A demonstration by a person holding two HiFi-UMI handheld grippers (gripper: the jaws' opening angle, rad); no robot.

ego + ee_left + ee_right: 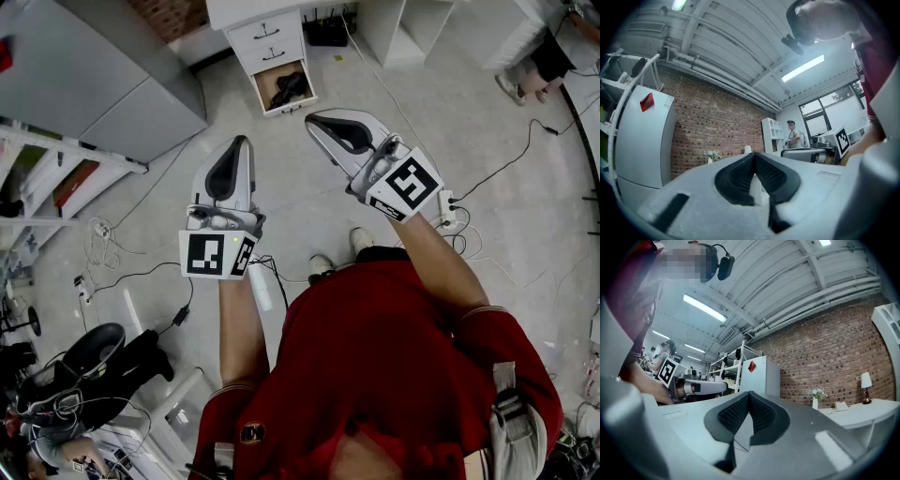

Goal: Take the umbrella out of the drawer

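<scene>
Left gripper [242,142] and right gripper [312,120] fingers together, empty; only head view shows umbrella [290,88] in drawer [285,110].

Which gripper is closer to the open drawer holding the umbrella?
Right. In the head view, the right gripper points just below the open drawer, near its right corner, not touching. The left gripper sits lower and to the drawer's left, farther off.

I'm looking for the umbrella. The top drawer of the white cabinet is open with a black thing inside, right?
Not quite. It is the bottom drawer of the white cabinet that is open, not the top one; the two drawers above it are shut. The black thing does lie inside it. The head view shows this.
</scene>
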